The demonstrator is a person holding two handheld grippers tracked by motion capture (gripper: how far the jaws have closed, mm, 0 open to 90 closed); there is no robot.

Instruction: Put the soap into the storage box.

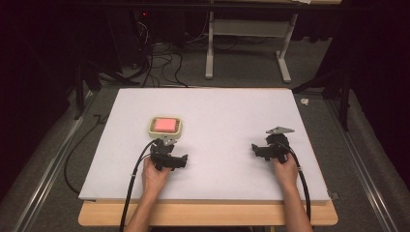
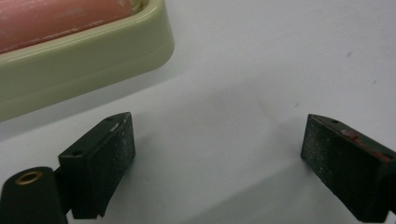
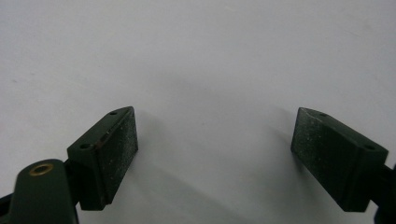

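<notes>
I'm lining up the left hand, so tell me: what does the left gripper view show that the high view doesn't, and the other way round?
Left gripper view alone: its two black fingers spread wide over bare white surface, with the cream tray at upper left, outside the gap, its pink insert scuffed. High view alone: the whole table, the right gripper away from the tray, both forearms, the floor cables. Both: the tray just ahead of the left gripper.

A cream tray (image 1: 165,126) with a pink inside sat left of centre on the white board (image 1: 217,106); the left gripper (image 1: 168,158) lay just below it, the right gripper (image 1: 269,148) well apart at lower right
</notes>
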